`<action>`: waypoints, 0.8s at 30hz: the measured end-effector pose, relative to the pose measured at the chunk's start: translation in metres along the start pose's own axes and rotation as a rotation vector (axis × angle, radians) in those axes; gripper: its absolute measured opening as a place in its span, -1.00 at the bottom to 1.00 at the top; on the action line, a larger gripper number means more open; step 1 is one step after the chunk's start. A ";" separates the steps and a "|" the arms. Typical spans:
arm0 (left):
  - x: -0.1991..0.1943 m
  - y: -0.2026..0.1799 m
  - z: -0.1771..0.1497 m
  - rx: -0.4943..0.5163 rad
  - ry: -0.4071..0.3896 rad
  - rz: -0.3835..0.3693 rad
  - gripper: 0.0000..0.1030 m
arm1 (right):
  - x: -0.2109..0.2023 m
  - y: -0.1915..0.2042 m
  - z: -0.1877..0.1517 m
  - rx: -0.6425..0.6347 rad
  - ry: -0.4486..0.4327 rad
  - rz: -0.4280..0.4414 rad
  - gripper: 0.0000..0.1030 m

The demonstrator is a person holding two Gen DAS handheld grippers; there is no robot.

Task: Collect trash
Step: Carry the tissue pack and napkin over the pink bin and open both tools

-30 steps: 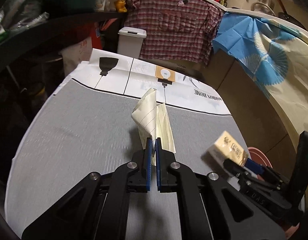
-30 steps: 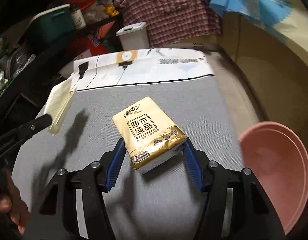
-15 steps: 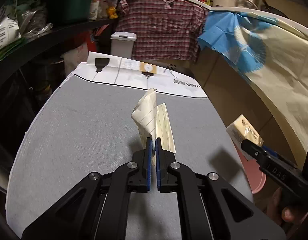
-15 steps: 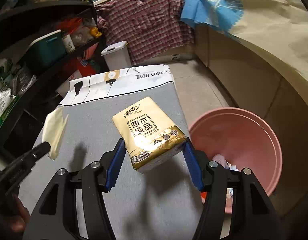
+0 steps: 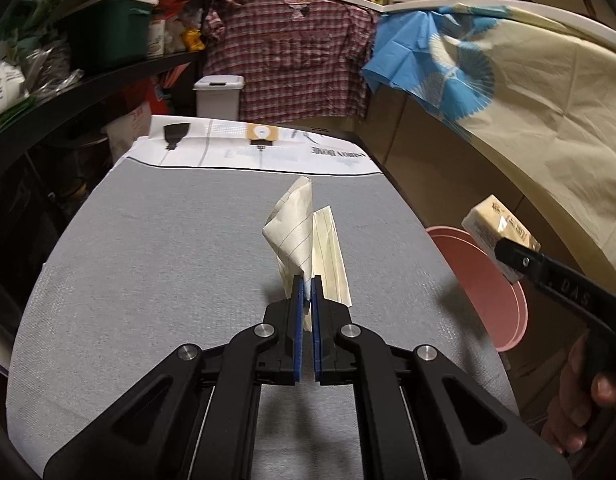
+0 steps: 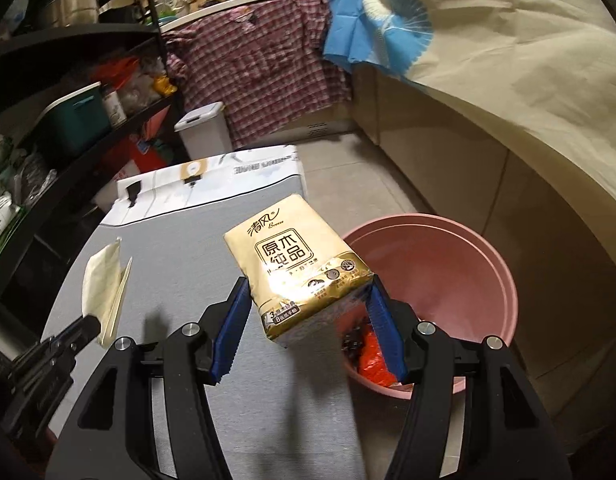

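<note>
**Both pieces lifted, neither yet dropped**

The grey fabric-covered worktop fills your left view from 7 to 1 o'clock, and nothing loose shows lying on it, so the gathering looks done and only the dropping is left. A white printed paper sheet covers its far end at 12 o'clock. Beyond that hang a red checked shirt and a blue-and-cream cloth, with dark cluttered shelves at 9 to 10 o'clock.

The round pink plastic bin stands on the floor beside the worktop's edge, at 3 o'clock in your right view, with red and dark scraps already inside.

Your right hand-held gripper clamps the gold-wrapped pack of tissues in the air, partly above the bin's near rim. It probably needs carrying a little further over the opening before you let go.

Your left hand-held gripper is pinched tight on the folded cream lined paper, held upright above the worktop, well short of the bin.
</note>
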State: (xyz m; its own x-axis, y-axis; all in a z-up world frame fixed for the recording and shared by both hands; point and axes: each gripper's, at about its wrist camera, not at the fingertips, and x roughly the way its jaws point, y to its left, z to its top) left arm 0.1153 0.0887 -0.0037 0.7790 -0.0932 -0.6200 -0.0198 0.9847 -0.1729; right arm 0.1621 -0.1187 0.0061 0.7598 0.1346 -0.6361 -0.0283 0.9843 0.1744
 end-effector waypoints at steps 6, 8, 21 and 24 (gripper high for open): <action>0.006 -0.014 0.001 0.013 -0.007 -0.033 -0.93 | 0.002 -0.021 0.004 0.051 -0.013 -0.075 0.13; 0.008 -0.018 0.001 0.018 -0.010 -0.040 -0.93 | 0.002 -0.027 0.005 0.070 -0.023 -0.100 0.13; 0.038 -0.070 0.000 0.082 -0.011 -0.151 -0.93 | 0.002 -0.071 0.012 0.182 -0.071 -0.279 0.13; 0.045 -0.083 0.004 0.084 -0.002 -0.192 -0.93 | 0.001 -0.080 0.016 0.208 -0.079 -0.304 0.13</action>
State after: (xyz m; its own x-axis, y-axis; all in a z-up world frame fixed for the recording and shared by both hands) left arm 0.1541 0.0030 -0.0140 0.7650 -0.2804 -0.5798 0.1817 0.9576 -0.2235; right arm 0.1757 -0.1990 0.0031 0.7611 -0.1778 -0.6238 0.3330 0.9324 0.1407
